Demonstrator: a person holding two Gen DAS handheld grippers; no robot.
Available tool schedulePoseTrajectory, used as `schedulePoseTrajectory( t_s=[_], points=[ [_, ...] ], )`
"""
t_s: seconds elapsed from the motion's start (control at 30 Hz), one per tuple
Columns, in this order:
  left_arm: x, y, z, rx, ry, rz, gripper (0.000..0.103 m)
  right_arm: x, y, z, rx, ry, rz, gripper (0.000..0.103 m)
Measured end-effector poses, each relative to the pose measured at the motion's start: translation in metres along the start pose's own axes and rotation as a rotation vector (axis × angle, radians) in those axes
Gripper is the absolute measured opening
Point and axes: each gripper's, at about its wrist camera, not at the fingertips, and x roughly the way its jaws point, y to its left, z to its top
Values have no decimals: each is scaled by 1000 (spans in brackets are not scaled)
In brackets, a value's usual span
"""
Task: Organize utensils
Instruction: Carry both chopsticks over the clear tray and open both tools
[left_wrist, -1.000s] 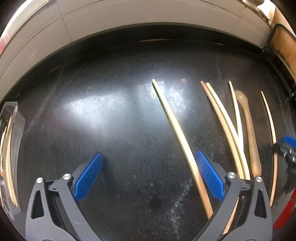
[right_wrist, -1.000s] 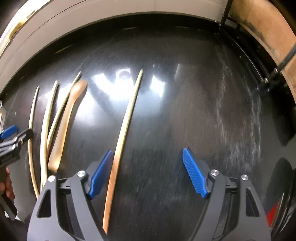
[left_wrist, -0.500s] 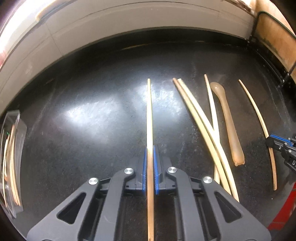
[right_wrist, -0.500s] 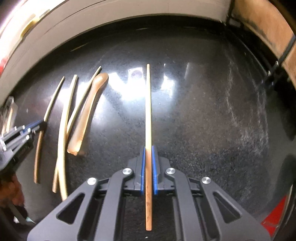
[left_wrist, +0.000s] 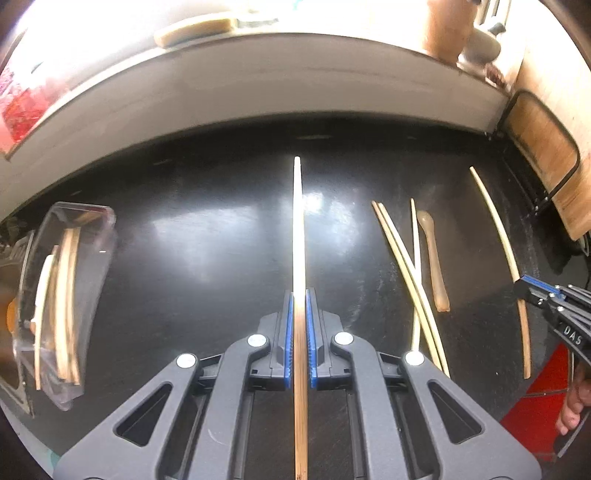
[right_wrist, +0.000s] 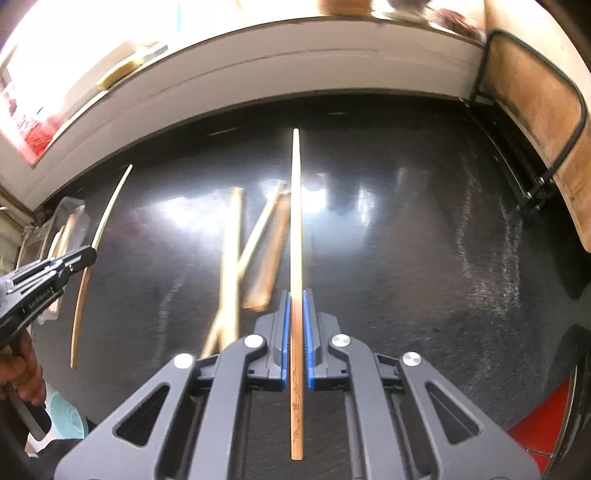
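Left wrist view: the left gripper (left_wrist: 299, 332) is clamped on one chopstick (left_wrist: 298, 236), which runs straight forward between the blue pads and stands above the black surface (left_wrist: 207, 236). To the right three loose chopsticks (left_wrist: 406, 269) lie crossed on the surface, touching one another, with one small wooden spoon (left_wrist: 434, 266) just beside them. Farther right the right gripper (left_wrist: 528, 290) pinches one more chopstick (left_wrist: 498, 236). At the left edge one clear plastic tray (left_wrist: 92, 236) holds several sticks; their number is hard to tell. A broad bare stretch of surface lies between the tray and the held chopstick. A pale wall ledge (left_wrist: 295, 92) bounds the far side, and a wooden board in a wire rack (left_wrist: 543, 155) stands at the right corner. Right wrist view: the right gripper (right_wrist: 295, 332) is closed on one chopstick (right_wrist: 295, 221) pointing forward. The loose sticks and spoon (right_wrist: 269, 251) are blurred to its left, and the left gripper (right_wrist: 83, 258) grips its chopstick (right_wrist: 103, 225) beyond them. To the right, the surface (right_wrist: 424, 240) is open up to the rack (right_wrist: 532, 122).
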Motion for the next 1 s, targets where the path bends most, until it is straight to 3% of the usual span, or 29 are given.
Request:
schedulePoseTrajectory(
  t_s=[0.27, 0.67, 0.83, 1.0],
  points=[
    [-48, 73, -8, -72, -22, 28, 6, -15, 92, 13, -96, -15, 98, 8],
    [-95, 243, -30, -230, -49, 103, 6, -7, 279, 30, -319, -42, 227, 8],
    [-99, 301, -41, -269, -42, 133, 6, 3, 341, 41, -326, -29, 296, 8],
    [-92, 341, -50, -305, -13, 112, 6, 17, 396, 48, -250, 62, 412, 8]
  ],
)
